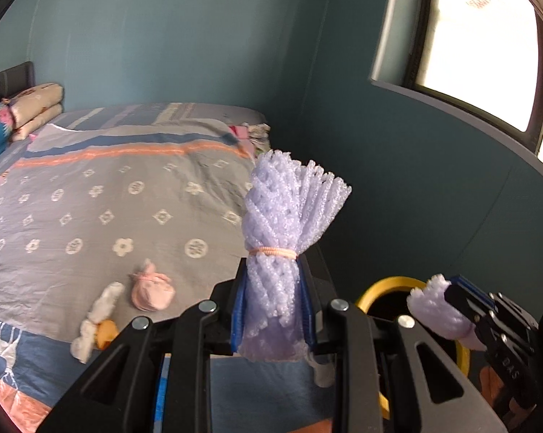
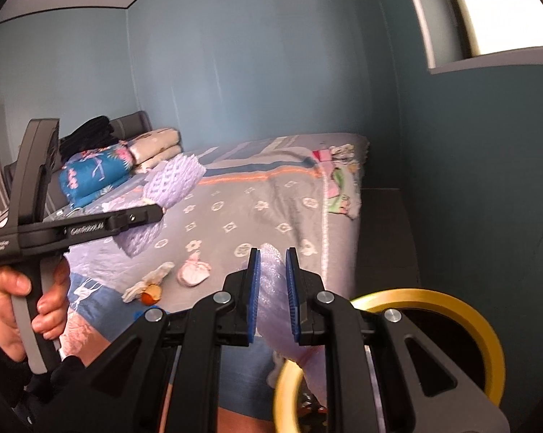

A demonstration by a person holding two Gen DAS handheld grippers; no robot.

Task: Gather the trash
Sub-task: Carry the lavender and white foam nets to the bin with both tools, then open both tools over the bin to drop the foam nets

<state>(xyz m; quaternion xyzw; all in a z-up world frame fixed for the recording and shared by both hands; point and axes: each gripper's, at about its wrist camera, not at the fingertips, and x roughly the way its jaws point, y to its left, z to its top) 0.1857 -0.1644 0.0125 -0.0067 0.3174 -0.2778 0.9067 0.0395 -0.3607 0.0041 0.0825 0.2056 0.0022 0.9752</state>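
My left gripper [image 1: 273, 281] is shut on a purple foam net bundle [image 1: 289, 213] tied with a pink band, held upright above the bed's near corner. My right gripper [image 2: 271, 263] is shut on a second purple foam net [image 2: 277, 299], held over the yellow-rimmed bin [image 2: 488, 324]. In the left wrist view the right gripper [image 1: 448, 292] and its foam [image 1: 434, 310] show above the bin [image 1: 379, 288]. On the bed lie a pink tied bundle [image 1: 151, 290], a white crumpled piece [image 1: 98, 317] and an orange scrap [image 1: 107, 332].
The bed has a grey patterned cover [image 1: 109, 198] with folded bedding [image 1: 37, 108] at its head. Teal walls [image 1: 398, 180] stand close on the right, with a window [image 1: 481, 36] above. The left gripper and hand [image 2: 37, 245] show at the right wrist view's left.
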